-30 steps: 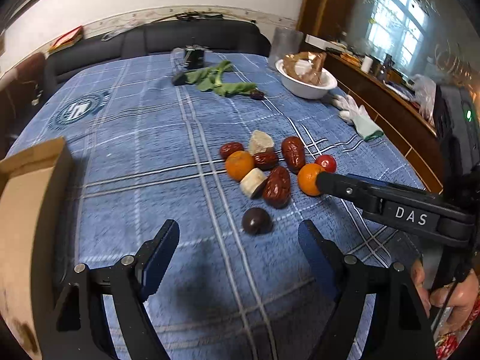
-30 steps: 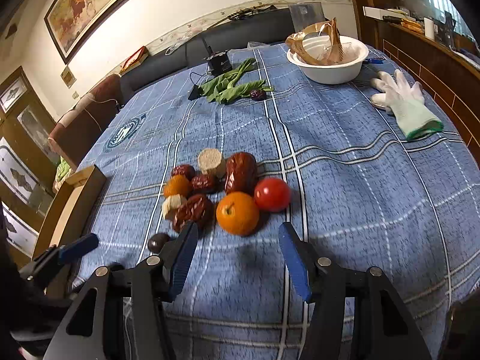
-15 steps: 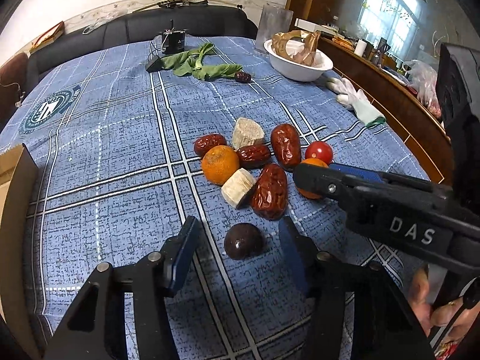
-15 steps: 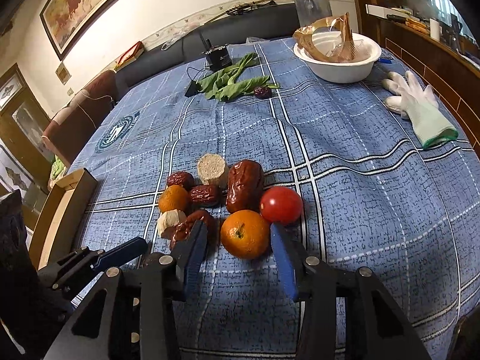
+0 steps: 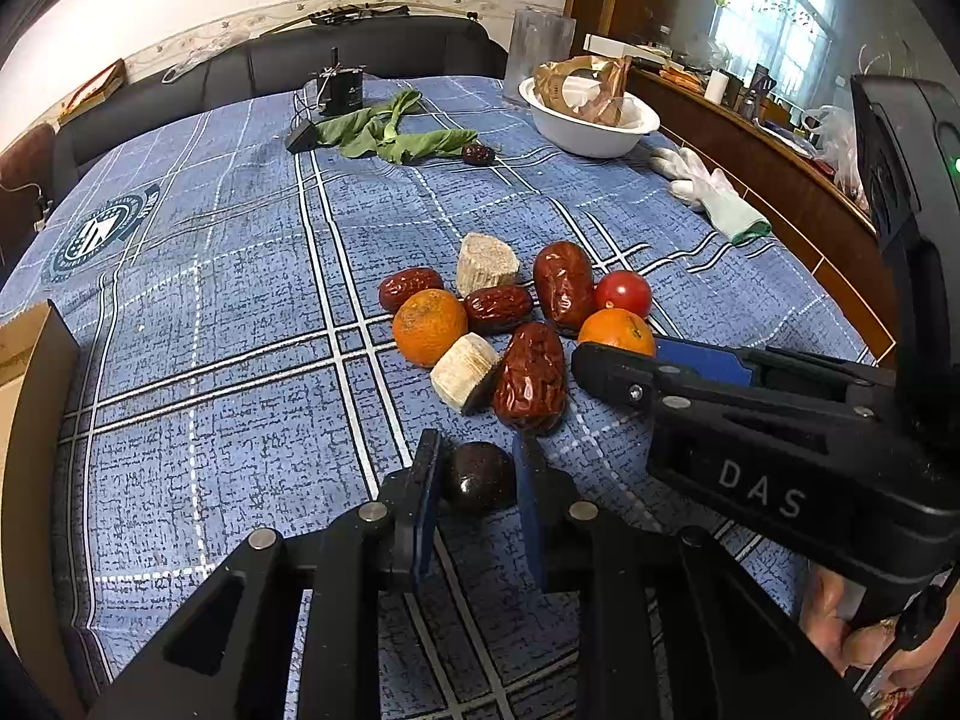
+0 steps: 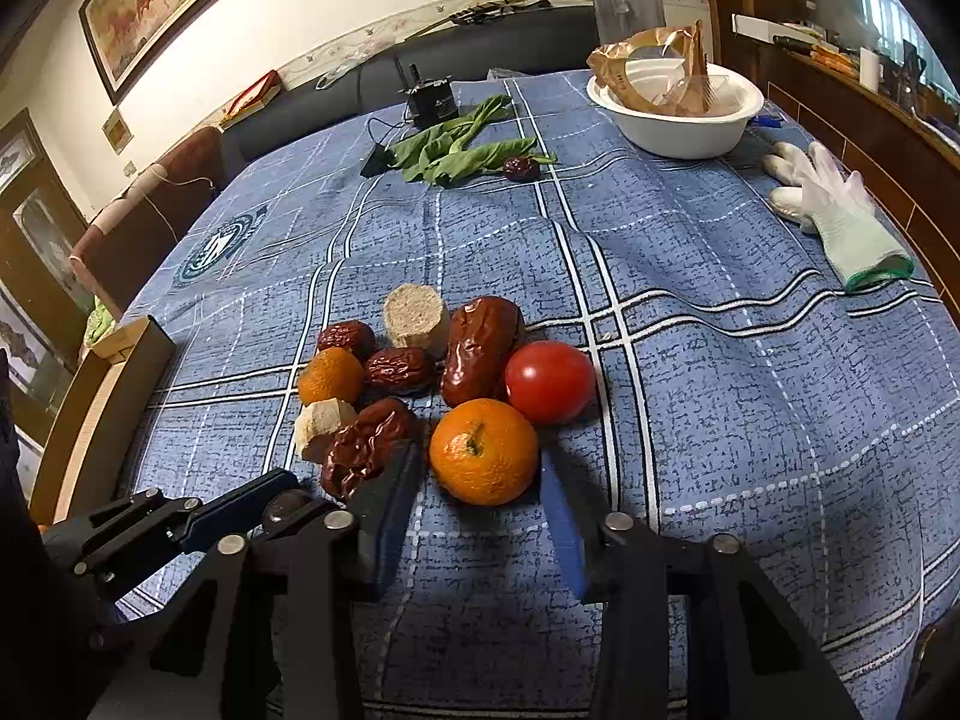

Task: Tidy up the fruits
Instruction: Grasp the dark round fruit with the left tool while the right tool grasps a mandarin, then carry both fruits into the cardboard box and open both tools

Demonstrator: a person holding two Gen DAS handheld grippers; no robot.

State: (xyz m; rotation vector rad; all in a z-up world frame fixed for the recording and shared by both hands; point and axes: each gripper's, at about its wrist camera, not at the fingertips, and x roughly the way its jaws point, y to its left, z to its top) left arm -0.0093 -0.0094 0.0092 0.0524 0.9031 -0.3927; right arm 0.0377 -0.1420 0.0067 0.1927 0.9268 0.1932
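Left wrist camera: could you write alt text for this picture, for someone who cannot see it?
The left gripper is shut on a dark round fruit on a blue checked tablecloth. Just beyond lies a cluster of red dates, two oranges, a tomato and pale chunks. The right gripper reaches in from the right beside one orange.

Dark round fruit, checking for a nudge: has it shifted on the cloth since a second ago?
No: dark round fruit sits beside the same white line.
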